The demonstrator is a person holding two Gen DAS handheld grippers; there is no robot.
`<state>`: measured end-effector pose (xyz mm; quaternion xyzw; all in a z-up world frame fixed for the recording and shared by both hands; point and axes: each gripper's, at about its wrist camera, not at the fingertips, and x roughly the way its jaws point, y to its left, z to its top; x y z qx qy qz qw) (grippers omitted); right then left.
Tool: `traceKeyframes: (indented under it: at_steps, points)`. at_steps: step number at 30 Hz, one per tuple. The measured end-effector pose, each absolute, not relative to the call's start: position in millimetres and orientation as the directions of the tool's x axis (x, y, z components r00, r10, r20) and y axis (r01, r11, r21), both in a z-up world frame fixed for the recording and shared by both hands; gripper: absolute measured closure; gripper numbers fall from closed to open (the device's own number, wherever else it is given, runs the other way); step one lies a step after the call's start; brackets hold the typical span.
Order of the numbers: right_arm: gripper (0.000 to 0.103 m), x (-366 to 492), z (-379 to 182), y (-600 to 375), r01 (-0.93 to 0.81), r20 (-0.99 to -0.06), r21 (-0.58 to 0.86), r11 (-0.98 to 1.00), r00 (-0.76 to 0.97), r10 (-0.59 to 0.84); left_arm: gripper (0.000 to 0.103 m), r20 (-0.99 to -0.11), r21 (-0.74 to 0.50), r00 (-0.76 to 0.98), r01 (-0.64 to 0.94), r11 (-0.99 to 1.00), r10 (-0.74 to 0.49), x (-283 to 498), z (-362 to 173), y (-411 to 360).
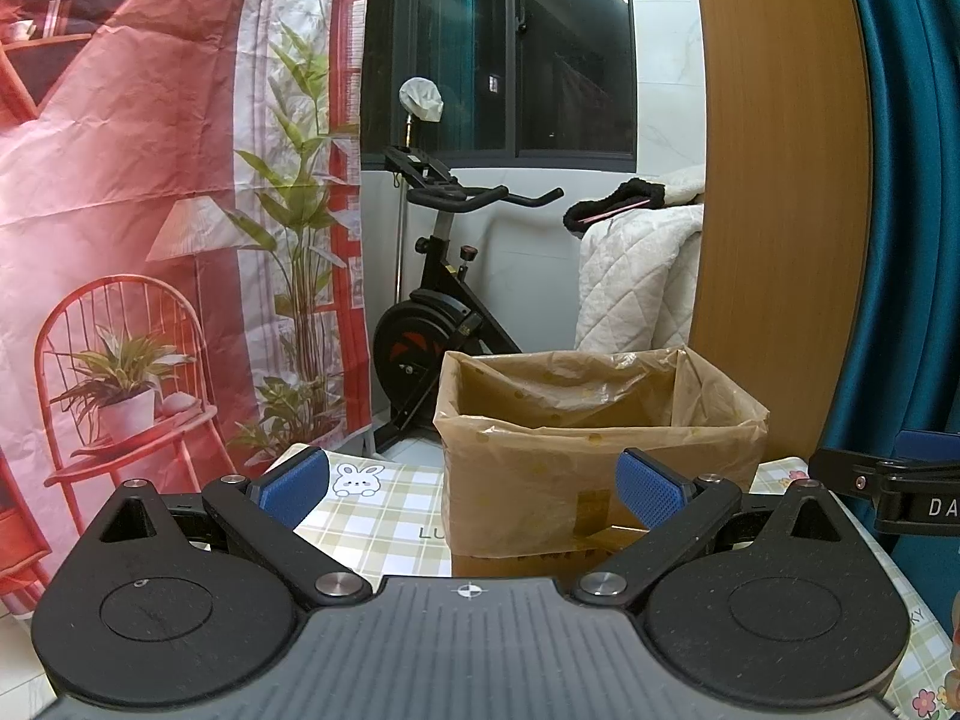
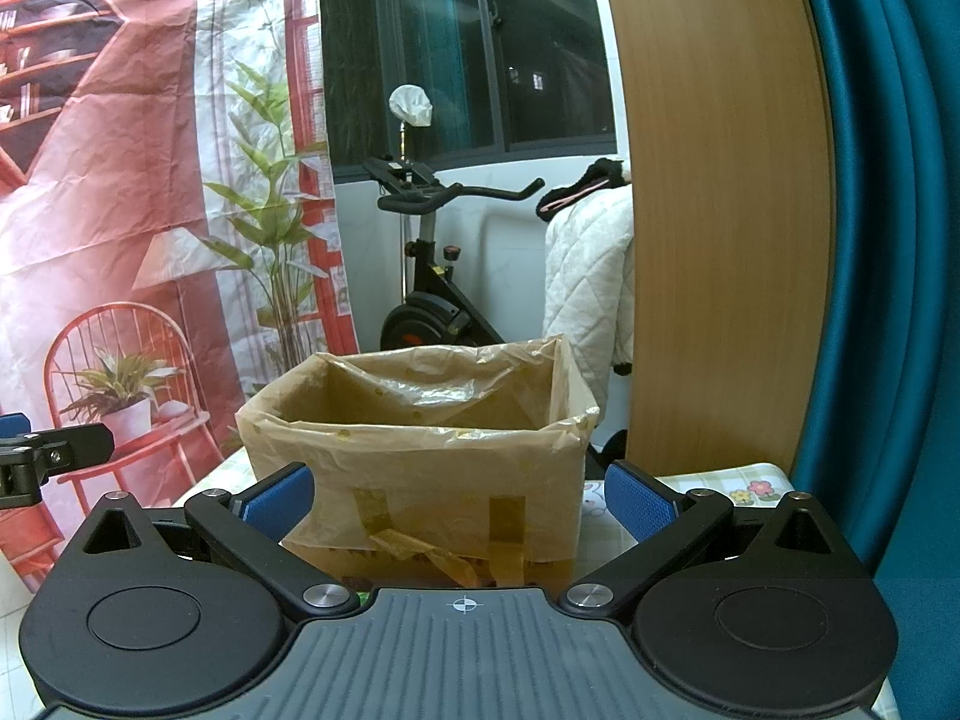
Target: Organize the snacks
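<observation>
Left gripper (image 1: pixel 474 489) spread wide, nothing between the blue pads (image 1: pixel 651 489). Right gripper (image 2: pixel 459 501) likewise splayed apart and empty. Just ahead of both, a cardboard box (image 2: pixel 420 480) lined with a tan plastic bag, standing upright on the checked tablecloth (image 1: pixel 372 516). Beyond, an exercise bike (image 1: pixel 432 306).

A bench (image 1: pixel 384 516) is seen, covered by a checked cloth (image 2: pixel 708 480) printed with a rabbit and small flowers. A cardboard box (image 2: pixel 432 516) lined with a brown plastic bag (image 1: pixel 600 420) is set upright directly on it, taped at the front.
</observation>
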<state>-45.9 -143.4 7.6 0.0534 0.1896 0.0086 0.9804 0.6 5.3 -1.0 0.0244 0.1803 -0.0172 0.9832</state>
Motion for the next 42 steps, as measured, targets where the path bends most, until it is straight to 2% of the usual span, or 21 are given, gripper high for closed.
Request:
traceKeyframes:
  at_steps: [42]
  points:
    - [0.001,-48.1,8.8,-142.9,0.005,-0.375,0.104,0.995,0.926,0.035,0.001,-0.344,0.037,0.938,0.056,0.998,-0.04,0.0,0.4,7.4]
